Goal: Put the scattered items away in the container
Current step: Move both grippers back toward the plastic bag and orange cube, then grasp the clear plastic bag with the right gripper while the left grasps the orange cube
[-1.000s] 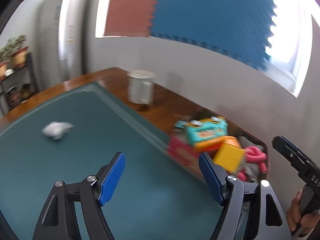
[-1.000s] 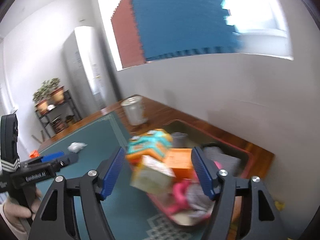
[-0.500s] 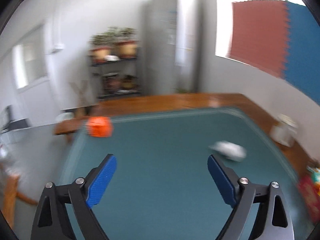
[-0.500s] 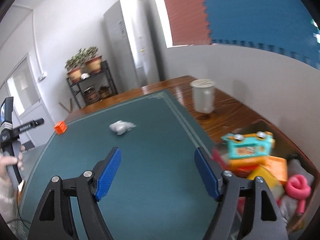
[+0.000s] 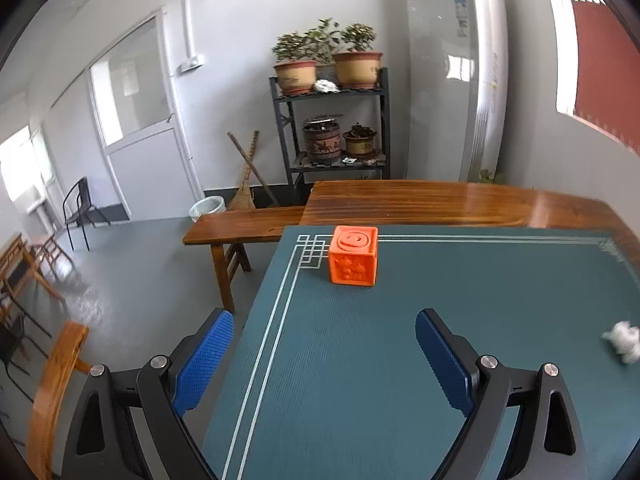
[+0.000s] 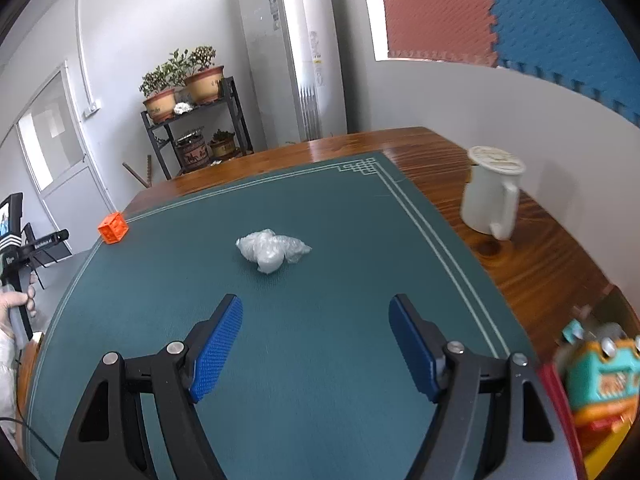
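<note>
An orange toy cube stands near the far left corner of the green mat. My left gripper hovers just short of it, open and empty. A crumpled clear plastic bag lies mid-mat, ahead of my right gripper, which is also open and empty. The bag also shows at the right edge of the left wrist view. In the right wrist view the cube sits far left. The container's red rim is at the lower right, with a teal toy and other items inside.
A white lidded jug stands on the bare wooden table to the right of the mat. A wooden bench and a chair back lie beyond the table's left edge. A hand holds the left tool.
Both grippers swung left, away from the container with its toys, to face the mat. The left one opened wider and now faces the orange cube; the right one faces the plastic bag.
</note>
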A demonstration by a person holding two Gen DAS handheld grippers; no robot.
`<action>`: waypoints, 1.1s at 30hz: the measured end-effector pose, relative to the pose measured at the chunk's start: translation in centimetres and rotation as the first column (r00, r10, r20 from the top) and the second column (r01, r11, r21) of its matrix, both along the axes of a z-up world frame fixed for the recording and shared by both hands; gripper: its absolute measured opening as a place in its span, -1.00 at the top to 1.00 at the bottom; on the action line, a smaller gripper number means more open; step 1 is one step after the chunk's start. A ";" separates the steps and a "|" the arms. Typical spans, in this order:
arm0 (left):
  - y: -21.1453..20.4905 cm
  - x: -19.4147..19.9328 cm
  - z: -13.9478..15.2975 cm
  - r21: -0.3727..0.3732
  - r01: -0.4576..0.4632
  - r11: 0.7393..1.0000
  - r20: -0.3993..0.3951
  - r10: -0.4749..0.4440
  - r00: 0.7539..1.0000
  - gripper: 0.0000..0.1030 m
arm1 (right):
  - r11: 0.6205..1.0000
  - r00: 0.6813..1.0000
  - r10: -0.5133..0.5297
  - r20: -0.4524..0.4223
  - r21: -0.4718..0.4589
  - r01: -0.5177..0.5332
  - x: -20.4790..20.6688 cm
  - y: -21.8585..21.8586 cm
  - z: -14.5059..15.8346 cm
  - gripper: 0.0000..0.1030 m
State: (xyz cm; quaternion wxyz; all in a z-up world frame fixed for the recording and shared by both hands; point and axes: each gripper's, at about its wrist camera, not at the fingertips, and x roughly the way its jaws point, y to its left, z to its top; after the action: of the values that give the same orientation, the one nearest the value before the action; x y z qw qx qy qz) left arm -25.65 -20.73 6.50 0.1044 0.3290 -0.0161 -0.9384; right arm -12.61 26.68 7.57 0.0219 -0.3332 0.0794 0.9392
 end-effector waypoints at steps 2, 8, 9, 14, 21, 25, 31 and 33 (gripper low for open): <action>0.5 -1.3 -1.0 -0.031 0.031 0.999 0.001 -0.031 1.000 -0.83 | 1.000 1.000 0.007 0.013 0.002 -0.007 -1.7 -0.3 -0.5 -0.54; 2.0 -5.8 -4.0 -0.136 0.122 0.983 0.028 -0.119 0.992 -0.83 | 1.000 0.999 0.025 0.048 -0.008 -0.025 -6.5 -1.5 -2.5 -0.54; 2.0 -6.5 -4.4 -0.124 0.132 0.983 0.036 -0.128 0.991 -0.83 | 1.000 0.998 0.029 0.050 -0.007 -0.029 -7.1 -1.7 -2.7 -0.54; 0.2 -10.0 -5.8 -0.019 0.128 0.992 0.039 -0.127 0.991 -0.83 | 0.999 0.996 0.047 0.071 0.010 -0.048 -9.6 -2.9 -4.1 -0.54; -1.6 -14.4 -8.1 -0.028 0.075 0.997 0.077 -0.073 0.994 -0.83 | 0.997 0.994 0.072 0.085 0.026 -0.074 -11.3 -4.0 -5.3 -0.54; -0.9 -16.0 -8.3 -0.060 0.089 0.994 0.084 -0.084 0.993 -0.83 | 0.994 0.992 0.081 0.093 0.070 -0.087 -11.5 -4.6 -6.2 -0.54; -0.4 -18.3 -8.8 -0.055 0.119 0.991 0.120 -0.111 0.987 -0.83 | 0.993 0.990 0.087 0.109 0.076 -0.095 -12.2 -4.9 -6.8 -0.54; -0.9 -19.2 -9.5 -0.028 0.100 0.995 0.171 -0.094 0.981 -0.83 | 0.993 0.990 0.088 0.110 0.074 -0.097 -12.5 -5.0 -6.8 -0.54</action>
State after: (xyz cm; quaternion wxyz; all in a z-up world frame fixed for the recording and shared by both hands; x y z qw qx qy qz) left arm -44.87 -21.61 -2.96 0.0627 0.4045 -0.0582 -0.9105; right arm -25.14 21.65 0.74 -0.0044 -0.3853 0.0255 0.9224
